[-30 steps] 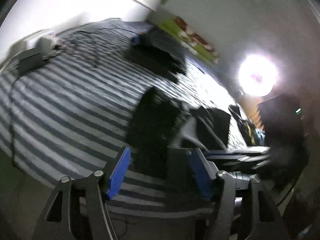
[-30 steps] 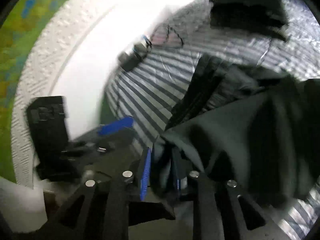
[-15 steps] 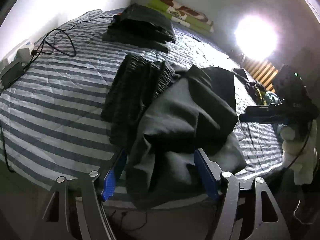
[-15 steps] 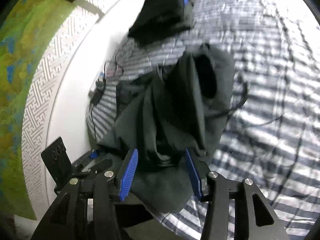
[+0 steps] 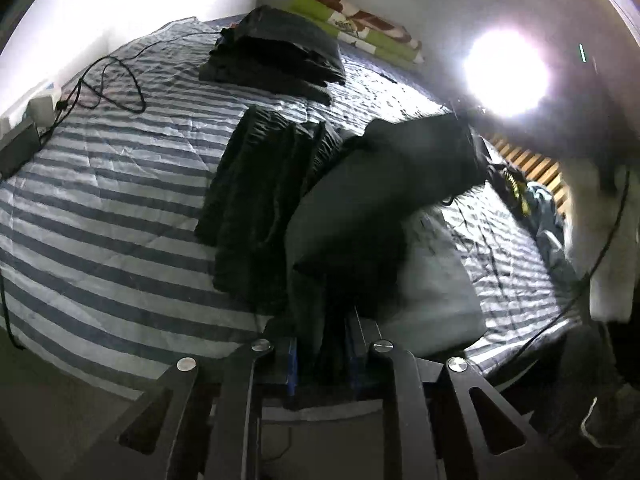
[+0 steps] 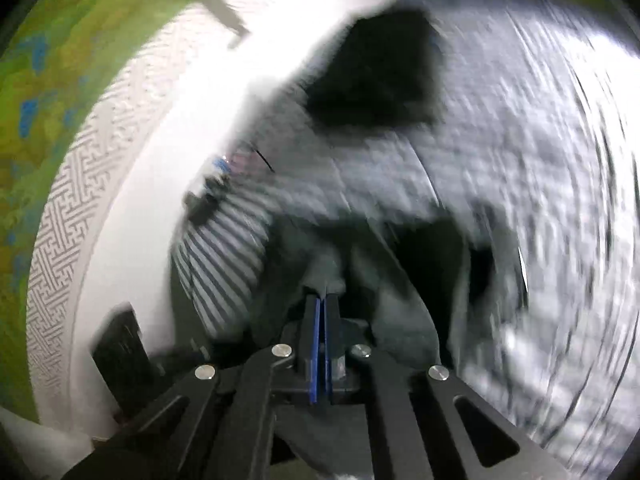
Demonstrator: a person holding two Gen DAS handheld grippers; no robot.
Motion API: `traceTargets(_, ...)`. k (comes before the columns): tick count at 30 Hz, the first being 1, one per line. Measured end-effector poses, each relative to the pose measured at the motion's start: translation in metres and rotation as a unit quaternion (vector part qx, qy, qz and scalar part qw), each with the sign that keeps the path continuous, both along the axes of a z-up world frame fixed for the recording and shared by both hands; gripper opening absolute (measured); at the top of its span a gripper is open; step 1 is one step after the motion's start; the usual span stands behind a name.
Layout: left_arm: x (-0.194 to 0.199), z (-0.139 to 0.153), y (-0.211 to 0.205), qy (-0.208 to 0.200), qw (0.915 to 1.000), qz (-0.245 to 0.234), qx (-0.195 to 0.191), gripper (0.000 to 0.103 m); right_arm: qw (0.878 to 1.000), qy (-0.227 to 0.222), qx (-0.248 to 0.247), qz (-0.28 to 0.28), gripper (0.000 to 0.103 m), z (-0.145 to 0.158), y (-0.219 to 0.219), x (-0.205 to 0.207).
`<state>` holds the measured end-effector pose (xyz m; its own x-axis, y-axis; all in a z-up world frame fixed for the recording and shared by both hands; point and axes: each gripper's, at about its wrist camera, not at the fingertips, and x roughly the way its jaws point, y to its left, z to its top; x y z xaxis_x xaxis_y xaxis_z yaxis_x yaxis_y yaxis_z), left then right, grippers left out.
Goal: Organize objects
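A dark grey garment lies crumpled on the striped bedspread, half over a flat black ribbed garment. My left gripper is at the grey garment's near edge, its jaws closing with a bunched fold between the blue pads, which press on it. The right wrist view is blurred by motion. There my right gripper is shut, its pads almost touching, with a thin edge of the grey garment pinched at the tips and draping away from them. A stack of folded dark clothes sits at the bed's far end.
A black cable loops toward a white box by the left wall. A green patterned pillow lies at the head. A glaring lamp stands at the right, with loose clothes below it.
The left jaws went from wide apart around the garment's edge to closed on it. The right jaws shut on the cloth, and that view swung and blurred as the hand rose.
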<state>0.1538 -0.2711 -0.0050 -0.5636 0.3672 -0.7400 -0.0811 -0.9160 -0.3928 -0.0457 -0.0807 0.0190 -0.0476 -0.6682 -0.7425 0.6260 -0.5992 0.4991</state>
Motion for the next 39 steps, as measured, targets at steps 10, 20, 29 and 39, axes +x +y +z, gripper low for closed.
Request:
traceTargets(10,-0.007,-0.007,-0.014,-0.018,0.9994,0.022,0.021,0.018,0.997,0.081,0.01,0.004,0.033,0.043,-0.055,-0.064)
traceTargets(20,0.004,-0.001,-0.054,-0.021,0.9958,0.087,0.018,0.045,0.998,-0.032,0.055,-0.022,0.038,-0.079,0.043,-0.011)
traceTargets(29,-0.008,0.057,-0.048,0.058,0.9935,0.096,0.022,0.046,0.993,0.019,0.093,0.077,0.038,-0.1,0.052,0.097)
traceTargets(39,-0.081,0.006,-0.022,-0.018,0.9958,0.085,0.03,0.05,0.995,0.062,0.013,0.073,0.038,-0.01,0.039,0.032)
